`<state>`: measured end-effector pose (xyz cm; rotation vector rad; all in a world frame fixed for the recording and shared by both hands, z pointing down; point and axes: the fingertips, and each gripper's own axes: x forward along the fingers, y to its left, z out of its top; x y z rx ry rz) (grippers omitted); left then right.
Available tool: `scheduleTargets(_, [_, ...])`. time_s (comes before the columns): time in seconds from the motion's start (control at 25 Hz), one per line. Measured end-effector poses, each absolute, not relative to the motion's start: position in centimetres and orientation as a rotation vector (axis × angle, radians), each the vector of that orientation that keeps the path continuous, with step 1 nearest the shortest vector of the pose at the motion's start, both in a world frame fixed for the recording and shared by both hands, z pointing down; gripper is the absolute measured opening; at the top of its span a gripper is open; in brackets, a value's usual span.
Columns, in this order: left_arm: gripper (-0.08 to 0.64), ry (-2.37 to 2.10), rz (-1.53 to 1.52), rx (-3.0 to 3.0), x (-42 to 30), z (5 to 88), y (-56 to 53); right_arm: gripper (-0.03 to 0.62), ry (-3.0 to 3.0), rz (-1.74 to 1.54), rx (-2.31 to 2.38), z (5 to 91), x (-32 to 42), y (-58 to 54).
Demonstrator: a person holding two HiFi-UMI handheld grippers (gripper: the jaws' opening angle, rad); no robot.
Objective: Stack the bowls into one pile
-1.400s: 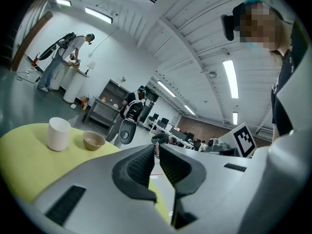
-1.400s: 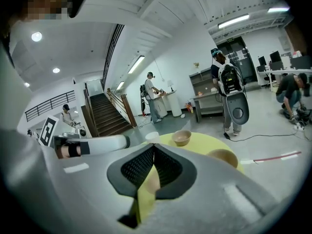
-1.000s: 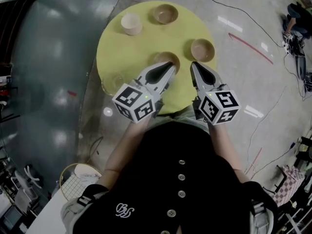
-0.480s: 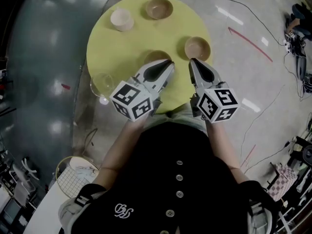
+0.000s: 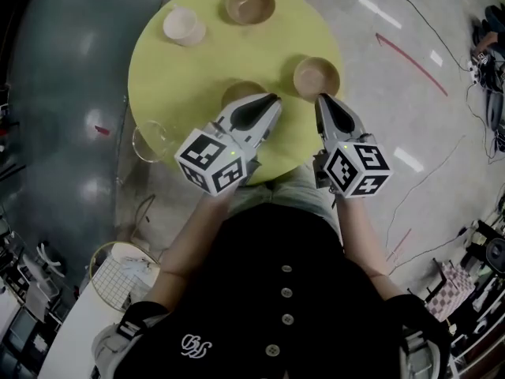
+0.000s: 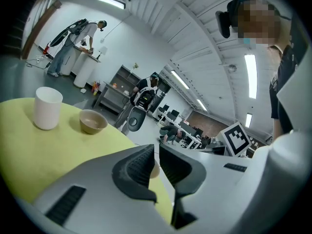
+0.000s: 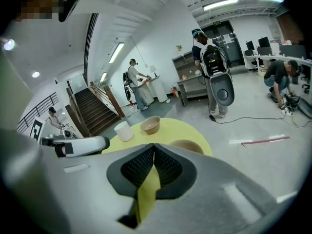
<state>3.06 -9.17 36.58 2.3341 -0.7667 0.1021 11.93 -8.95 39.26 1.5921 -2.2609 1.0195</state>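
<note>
On the round yellow table stand a cream bowl, a tan bowl at the far side, and a tan bowl at the right. Another tan bowl is half hidden under my left gripper. That gripper hangs over it with its jaws drawn together to a thin slit, holding nothing. My right gripper is shut and empty, just short of the right tan bowl. The right gripper view shows the right gripper, the nearest bowl, the cream bowl and the far bowl.
A clear glass bowl sits at the table's left edge. A wire basket stands on the floor at lower left. Cables and a red line lie on the floor to the right. People stand farther off in the room.
Both grippers have moved forward and down toward the table. The right gripper's tips are now closer to the right tan bowl. Both jaws look unchanged.
</note>
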Motion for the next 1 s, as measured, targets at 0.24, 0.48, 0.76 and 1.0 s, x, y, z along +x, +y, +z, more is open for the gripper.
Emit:
scheduleTargets(0.24, [0.04, -0.76, 0.142, 2.296, 4.0, 38.5, -10.1, 0.0, -2.183, 1.089, 1.627, 41.9, 14.5, -10.2])
scheduleTargets(0.48, [0.04, -0.759, 0.156, 2.265, 4.7, 39.4, -10.8, 0.002, -2.119, 1.125, 1.652, 43.3, 16.6, -10.7])
scheduleTargets(0.76, [0.04, -0.749, 0.182, 2.252, 6.2, 40.2, -11.5, 0.05, -2.071, 1.133, 1.664, 44.7, 17.9, -11.7])
scheduleTargets(1.0, [0.04, -0.72, 0.213, 2.226, 7.0, 41.2, -11.2, 0.052, -2.022, 1.149, 1.644, 46.3, 19.0, -11.9])
